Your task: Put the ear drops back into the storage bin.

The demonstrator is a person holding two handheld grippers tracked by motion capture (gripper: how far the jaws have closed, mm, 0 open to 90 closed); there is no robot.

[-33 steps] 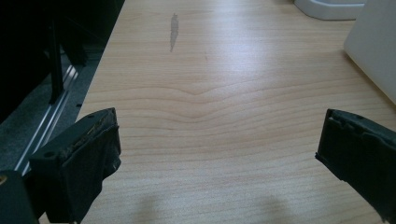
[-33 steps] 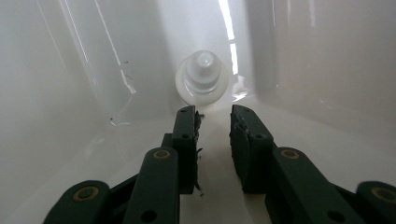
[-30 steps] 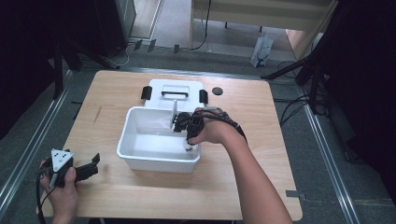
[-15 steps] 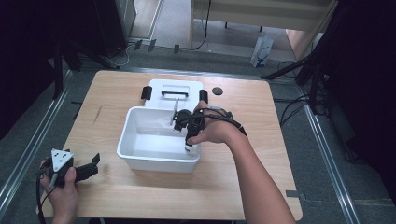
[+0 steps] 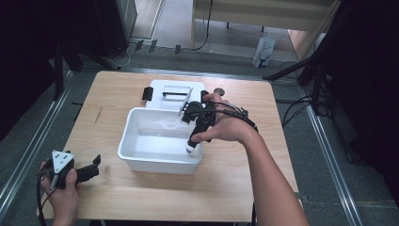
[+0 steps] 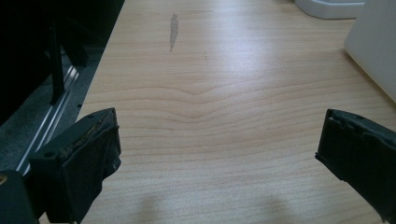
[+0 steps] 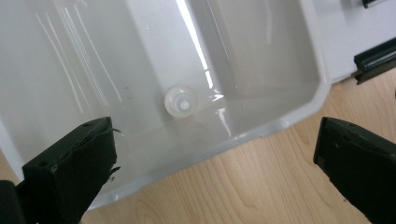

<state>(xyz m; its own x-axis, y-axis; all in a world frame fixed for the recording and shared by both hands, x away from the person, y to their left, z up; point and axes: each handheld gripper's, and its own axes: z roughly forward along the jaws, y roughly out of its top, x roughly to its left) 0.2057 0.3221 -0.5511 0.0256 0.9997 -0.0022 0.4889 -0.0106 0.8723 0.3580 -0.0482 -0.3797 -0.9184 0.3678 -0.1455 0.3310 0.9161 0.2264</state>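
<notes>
Right gripper hanging over the white bin
Its jaws, just opened wide, are holding nothing; a small white cap is lying inside. Left gripper is resting wide open too.

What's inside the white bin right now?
A small round white cap lies on the bin's floor. In the high view the right gripper covers part of the inside.

Small cap in tub, lid behind tub

Bright overhead light, dark surroundings, glare streaks in the white bin, soft shadows on the table, close-up edges slightly blurred
</notes>
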